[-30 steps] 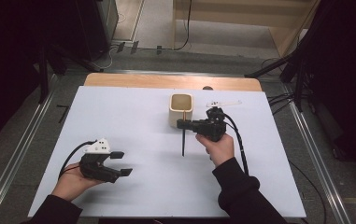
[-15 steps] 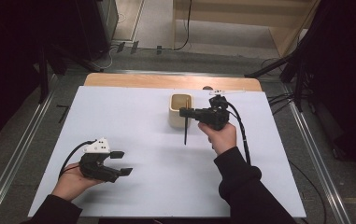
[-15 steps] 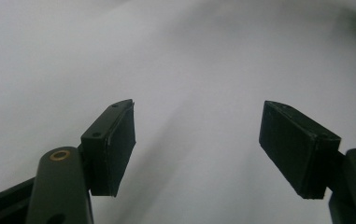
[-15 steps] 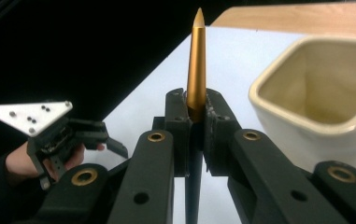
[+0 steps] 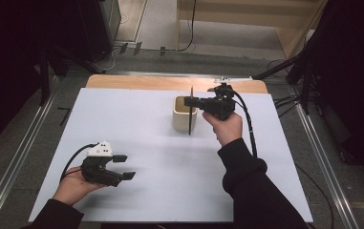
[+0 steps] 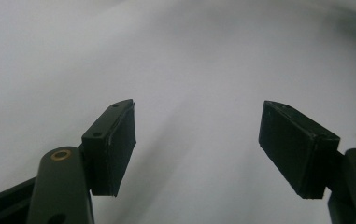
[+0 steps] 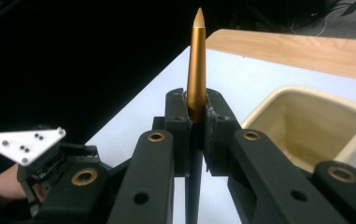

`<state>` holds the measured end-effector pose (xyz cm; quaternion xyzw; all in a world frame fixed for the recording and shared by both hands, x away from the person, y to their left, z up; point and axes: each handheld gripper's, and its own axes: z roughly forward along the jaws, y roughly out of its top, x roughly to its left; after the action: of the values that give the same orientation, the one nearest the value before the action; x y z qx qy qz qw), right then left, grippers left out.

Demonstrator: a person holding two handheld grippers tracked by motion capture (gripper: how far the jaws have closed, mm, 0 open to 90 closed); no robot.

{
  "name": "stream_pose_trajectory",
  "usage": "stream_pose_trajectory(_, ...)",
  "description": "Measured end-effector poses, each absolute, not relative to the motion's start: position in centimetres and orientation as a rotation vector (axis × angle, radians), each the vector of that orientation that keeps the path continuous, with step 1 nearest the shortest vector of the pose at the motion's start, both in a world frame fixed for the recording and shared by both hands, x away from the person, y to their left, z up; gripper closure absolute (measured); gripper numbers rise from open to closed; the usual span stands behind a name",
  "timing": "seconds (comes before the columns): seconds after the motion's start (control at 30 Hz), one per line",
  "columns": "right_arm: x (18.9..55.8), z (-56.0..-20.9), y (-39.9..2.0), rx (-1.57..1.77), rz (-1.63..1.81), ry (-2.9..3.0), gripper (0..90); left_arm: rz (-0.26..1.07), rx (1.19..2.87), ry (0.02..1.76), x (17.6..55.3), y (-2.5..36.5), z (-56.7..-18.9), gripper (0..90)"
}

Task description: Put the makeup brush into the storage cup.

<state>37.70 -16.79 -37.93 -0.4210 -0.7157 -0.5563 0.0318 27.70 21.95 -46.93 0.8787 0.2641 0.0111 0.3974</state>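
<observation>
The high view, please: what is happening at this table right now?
A person works with a gripper in each hand. The right gripper is shut on a slim pen with a gold tip and dark body, holding it upright beside the cream square ceramic cup. The left gripper hangs open above the white table, holding nothing.

White surface [image 5: 136, 124] with a wooden strip [image 5: 170, 83] at its far edge, grey floor [image 5: 160, 21] beyond, cables [image 5: 284, 102] at right, metal rails [image 5: 17, 162] along both sides
</observation>
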Motion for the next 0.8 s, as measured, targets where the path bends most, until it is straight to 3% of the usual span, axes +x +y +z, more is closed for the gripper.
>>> stream_pose_trajectory(0.8,41.6,-34.8,-16.6,-1.416,-1.784,-2.199,83.0,0.013,2.227,0.667,27.7,21.9,-47.0,28.1)
